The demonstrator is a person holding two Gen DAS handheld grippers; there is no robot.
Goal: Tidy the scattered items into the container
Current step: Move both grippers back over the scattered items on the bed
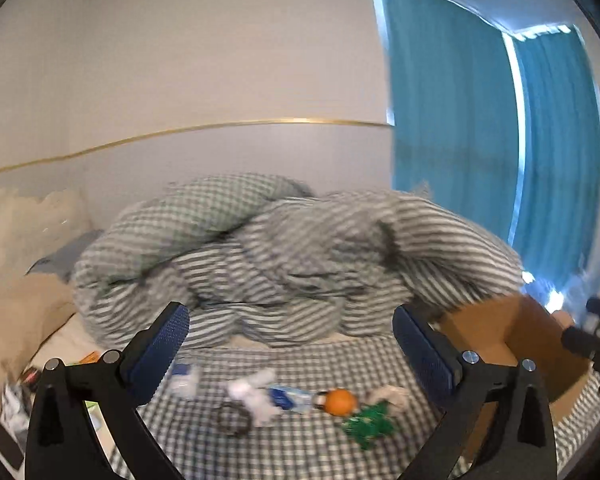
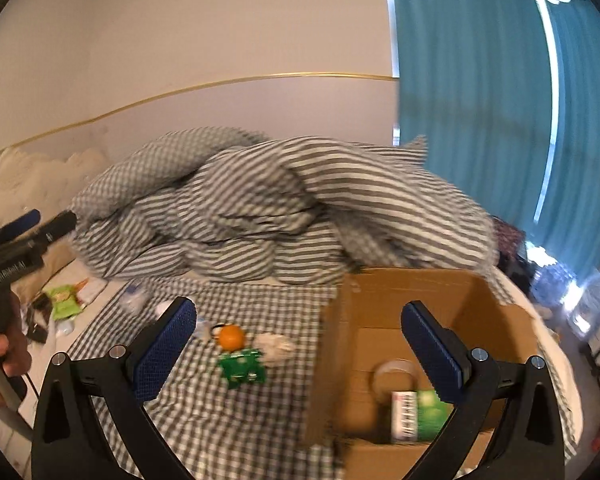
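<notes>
Two claws, left claw and right claw, gape empty; one orange, one cardboard box.

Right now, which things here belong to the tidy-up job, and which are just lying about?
Job:
cardboard box
orange
green packet
white crumpled wad
dark ring
blue-white wrapper

Lying about:
striped duvet
checked sheet
blue curtain
clutter beside the bed

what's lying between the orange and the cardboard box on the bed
In the right wrist view, a crumpled white wad lies on the checked sheet between the orange and the cardboard box. A green packet sits just in front of the orange.
</notes>
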